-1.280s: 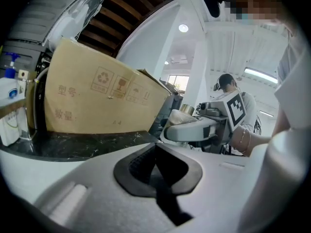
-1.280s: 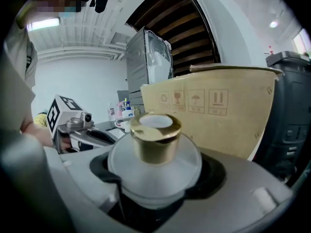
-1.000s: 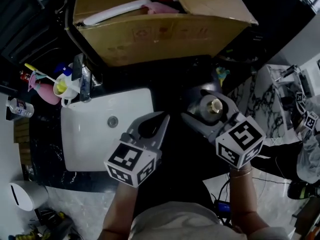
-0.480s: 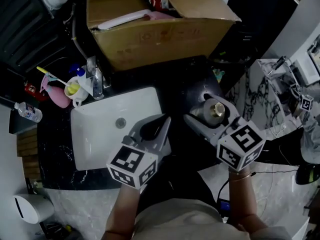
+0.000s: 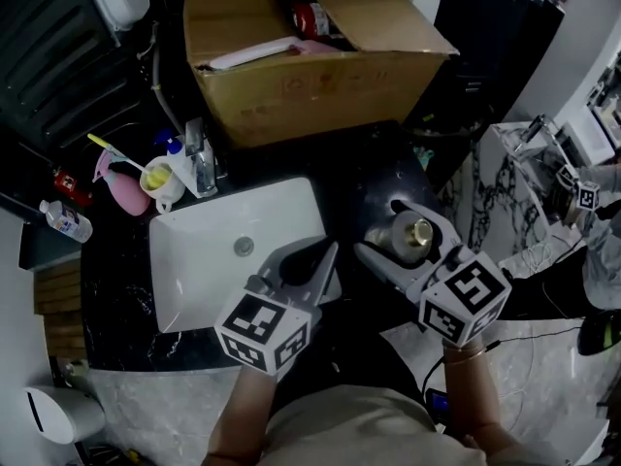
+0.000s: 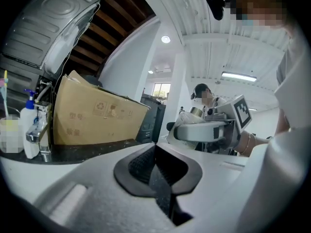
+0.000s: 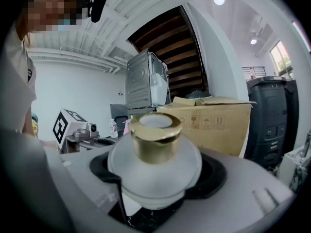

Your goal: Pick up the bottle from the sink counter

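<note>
imo right tool [image 5: 380, 229] is clamped round the frosted bottle [image 5: 409, 233], just over the desk [image 5: 369, 178] beside the sink [image 5: 194, 260]. left tool [image 5: 315, 258] pinched closed, empty. Risk: round glass could slip out if the squeeze eases.

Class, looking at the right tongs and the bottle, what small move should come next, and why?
Probably raise the right tongs straight up: they clamp the round gold-capped bottle, which is upright with the black counter close beneath it. The left tongs are shut and empty.
</note>
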A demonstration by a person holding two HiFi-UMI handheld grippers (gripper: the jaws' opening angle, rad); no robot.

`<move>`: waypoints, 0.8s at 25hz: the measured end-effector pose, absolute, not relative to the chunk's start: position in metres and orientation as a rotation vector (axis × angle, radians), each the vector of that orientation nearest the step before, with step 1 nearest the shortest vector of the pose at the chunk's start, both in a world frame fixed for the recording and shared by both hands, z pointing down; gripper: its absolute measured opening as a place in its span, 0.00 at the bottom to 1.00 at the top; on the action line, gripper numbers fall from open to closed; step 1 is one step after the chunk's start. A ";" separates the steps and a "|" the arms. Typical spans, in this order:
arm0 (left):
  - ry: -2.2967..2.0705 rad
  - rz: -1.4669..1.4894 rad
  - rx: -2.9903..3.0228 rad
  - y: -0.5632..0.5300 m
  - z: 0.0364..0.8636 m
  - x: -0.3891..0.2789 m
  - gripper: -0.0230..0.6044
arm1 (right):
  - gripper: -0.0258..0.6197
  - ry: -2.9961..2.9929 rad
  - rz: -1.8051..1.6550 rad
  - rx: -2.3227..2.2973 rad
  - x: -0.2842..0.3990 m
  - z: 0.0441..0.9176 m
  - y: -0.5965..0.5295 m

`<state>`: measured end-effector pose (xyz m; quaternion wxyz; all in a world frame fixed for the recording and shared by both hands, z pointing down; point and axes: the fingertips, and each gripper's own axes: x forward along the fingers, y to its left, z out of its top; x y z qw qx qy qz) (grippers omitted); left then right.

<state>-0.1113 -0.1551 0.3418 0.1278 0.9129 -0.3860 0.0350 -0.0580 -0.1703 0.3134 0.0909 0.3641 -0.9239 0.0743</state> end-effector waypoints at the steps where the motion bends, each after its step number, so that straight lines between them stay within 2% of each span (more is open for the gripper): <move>1: -1.121 0.103 2.660 -0.152 0.340 -0.112 0.05 | 0.57 -2.745 0.220 1.081 -0.059 0.313 -0.167; 20: -1.123 0.109 2.678 -0.125 0.331 -0.107 0.05 | 0.57 -2.784 0.208 1.031 -0.074 0.308 -0.140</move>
